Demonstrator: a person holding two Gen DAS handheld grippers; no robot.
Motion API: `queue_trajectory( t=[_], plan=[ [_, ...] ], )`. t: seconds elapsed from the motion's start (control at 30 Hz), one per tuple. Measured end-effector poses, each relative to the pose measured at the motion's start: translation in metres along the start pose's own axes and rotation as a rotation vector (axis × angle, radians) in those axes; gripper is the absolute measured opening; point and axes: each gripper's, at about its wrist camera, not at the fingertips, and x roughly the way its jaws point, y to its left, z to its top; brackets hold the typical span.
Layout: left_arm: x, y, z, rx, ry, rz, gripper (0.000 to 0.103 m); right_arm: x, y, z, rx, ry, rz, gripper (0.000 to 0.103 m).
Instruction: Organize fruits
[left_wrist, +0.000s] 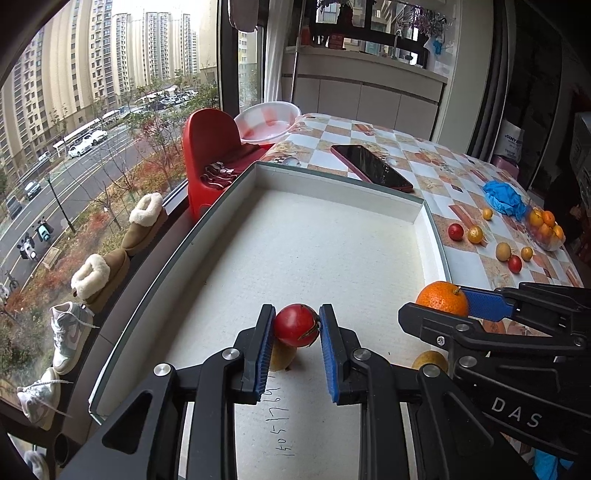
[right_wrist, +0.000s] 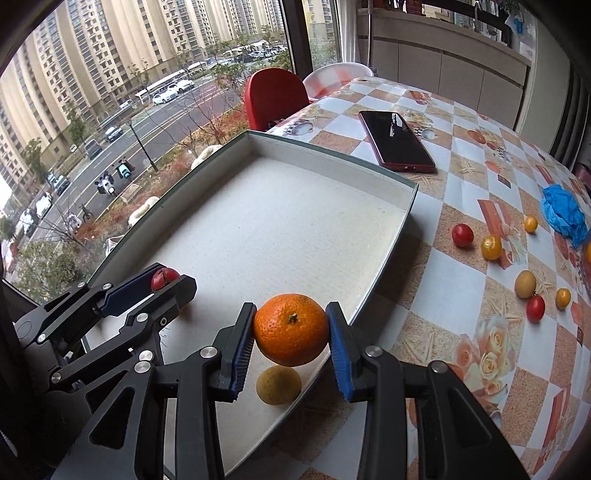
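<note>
- The left gripper (left_wrist: 296, 345) is a black, matte, angular two-finger tool with triangular cut-outs in its link arms.
- Its fingers carry ribbed blue pads (left_wrist: 263, 360) set along the inner faces.
- Round silver pivot pins (left_wrist: 164, 369) sit at the linkage joints, two on each side.
- The right gripper (right_wrist: 291, 345) is of the same build: black linkage arms, ribbed blue pads (right_wrist: 341, 360), silver pivot pins (right_wrist: 208, 352).
- Seen from the left wrist camera, the right gripper's body bears pale capital letters "DAS" (left_wrist: 516, 411) and a small cross-head screw (left_wrist: 440, 340).
- Seen from the right wrist camera, the left gripper shows a like screw (right_wrist: 161, 321) and several smaller silver pins.
</note>
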Motion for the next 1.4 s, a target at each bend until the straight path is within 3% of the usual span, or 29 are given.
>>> queue_trajectory(
  t=[0.07,0.1,0.13,0.17,0.2,0.27,0.4,0.53,0.7,0.83,0.97,1.2,1.4],
  plan=[
    [0.0,0.0,-0.001,0.009,-0.001,0.016,0.026,-0.007,-0.006,0.002,0.028,-0.023,0.03,0.057],
    [0.0,0.001,-0.001,0.01,0.004,0.02,0.029,-0.014,-0.009,0.004,0.041,-0.044,0.035,0.08],
    [0.0,0.0,-0.001,0.013,0.013,0.019,0.059,-0.022,-0.012,0.004,0.052,-0.075,0.028,0.097],
    [0.0,0.0,-0.001,0.011,0.015,0.023,0.093,-0.031,-0.016,0.005,0.058,-0.108,0.021,0.099],
    [-0.005,-0.001,-0.002,0.005,-0.015,0.036,0.098,-0.039,-0.02,0.005,0.061,-0.136,0.014,0.1],
    [-0.017,-0.009,-0.003,0.025,-0.075,0.049,0.098,-0.054,-0.031,0.003,0.073,-0.168,-0.033,0.102],
    [-0.029,-0.042,0.006,0.119,-0.097,0.046,0.098,-0.077,-0.076,-0.012,0.145,-0.199,-0.158,0.103],
    [-0.046,-0.084,0.011,0.16,-0.13,-0.051,0.098,-0.091,-0.136,-0.044,0.271,-0.164,-0.279,0.103],
    [-0.044,-0.152,0.004,0.227,-0.049,-0.196,0.098,-0.101,-0.207,-0.091,0.404,-0.097,-0.444,0.103],
    [-0.024,-0.2,-0.014,0.28,0.025,-0.201,0.098,-0.107,-0.251,-0.124,0.469,-0.063,-0.556,0.103],
    [-0.002,-0.222,-0.028,0.284,0.076,-0.154,0.098,-0.109,-0.282,-0.146,0.555,-0.068,-0.566,0.103],
    [0.035,-0.218,-0.023,0.194,0.133,-0.107,0.098,-0.107,-0.285,-0.144,0.543,-0.103,-0.585,0.103],
    [0.043,-0.211,-0.019,0.156,0.113,-0.096,0.102,-0.106,-0.285,-0.145,0.54,-0.115,-0.581,0.103]
  ],
)
